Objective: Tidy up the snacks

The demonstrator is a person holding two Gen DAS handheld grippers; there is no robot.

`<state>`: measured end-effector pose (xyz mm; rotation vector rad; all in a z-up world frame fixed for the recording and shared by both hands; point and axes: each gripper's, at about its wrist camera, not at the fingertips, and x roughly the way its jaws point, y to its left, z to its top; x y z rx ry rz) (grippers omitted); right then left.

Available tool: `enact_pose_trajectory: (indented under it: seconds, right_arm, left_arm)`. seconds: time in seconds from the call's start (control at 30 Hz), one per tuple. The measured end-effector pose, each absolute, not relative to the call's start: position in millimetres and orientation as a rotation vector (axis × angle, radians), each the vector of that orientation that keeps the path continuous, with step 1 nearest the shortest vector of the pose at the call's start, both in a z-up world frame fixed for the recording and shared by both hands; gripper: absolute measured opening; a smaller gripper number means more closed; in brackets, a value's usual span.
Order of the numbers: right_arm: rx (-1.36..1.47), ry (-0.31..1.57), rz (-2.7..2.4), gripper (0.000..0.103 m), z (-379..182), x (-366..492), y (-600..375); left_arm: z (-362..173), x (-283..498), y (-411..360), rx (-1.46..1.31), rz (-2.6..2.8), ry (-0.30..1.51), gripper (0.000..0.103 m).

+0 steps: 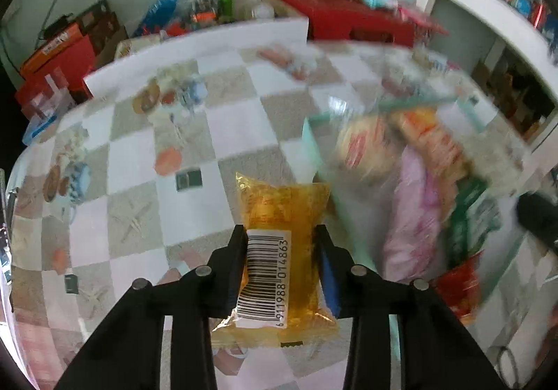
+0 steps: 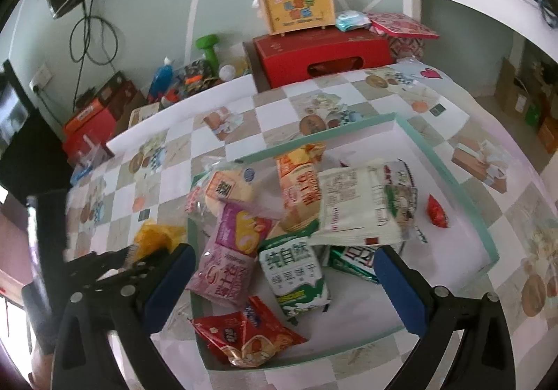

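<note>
Orange translucent snack packet (image 1: pixel 279 250), white barcode label reading 6911988014863, clamped in left claw (image 1: pixel 280 264) above checkered bench (image 1: pixel 139 152), beside snack tray (image 2: pixel 450 163). Right claw (image 2: pixel 282 271) gapes wide over tray, empty.

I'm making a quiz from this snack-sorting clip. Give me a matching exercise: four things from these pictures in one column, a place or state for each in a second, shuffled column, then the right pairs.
Things
1. yellow packet
2. small red packet
3. right gripper
4. green dumbbell

Places or states
A. open, over the tray
B. clamped in the left gripper, outside the tray
C. past the table's far edge, by the wall
D. alone on the tray's bare right part

Pairs: 1-B, 2-D, 3-A, 4-C
</note>
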<state>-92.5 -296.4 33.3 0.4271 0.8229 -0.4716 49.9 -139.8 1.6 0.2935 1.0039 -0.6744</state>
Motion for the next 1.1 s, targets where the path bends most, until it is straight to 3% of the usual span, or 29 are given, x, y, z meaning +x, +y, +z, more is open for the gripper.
enact_pose_trajectory:
  seconds: [0.17,0.4,0.5,0.67,0.77,0.93,1.1]
  right_arm:
    - [0.467,0.815,-0.508,0.103,32.6,-102.3,-311.7]
    - [0.52,0.801,-0.576,0.103,30.8,-125.0,-336.2]
    - [0.54,0.801,-0.592,0.103,28.1,-132.7,-344.5]
    - [0.54,0.81,-0.588,0.103,26.4,-137.1,-345.0]
    - [0.49,0.827,-0.549,0.103,27.3,-134.9,-331.2]
    - [0.375,0.89,-0.484,0.103,20.0,-127.0,-297.8]
    - [0.31,0.923,-0.428,0.103,12.6,-122.2,-266.8]
  left_arm:
    - [41.9,29.0,-154.5,0.187,-0.839,0.925,0.04]
    - [26.1,6.9,-206.5,0.24,-0.944,0.973,0.042]
    - [18.9,1.5,-209.5,0.228,-0.943,0.999,0.065]
    - [32.9,-2.2,-183.7,0.167,-0.921,0.975,0.069]
    - [45.4,-7.1,-153.3,0.139,-0.84,0.935,0.089]
    - [31.0,-15.9,-111.5,0.255,-0.529,0.922,0.1]
    - [13.9,-24.0,-73.5,0.228,-0.403,0.979,0.1]
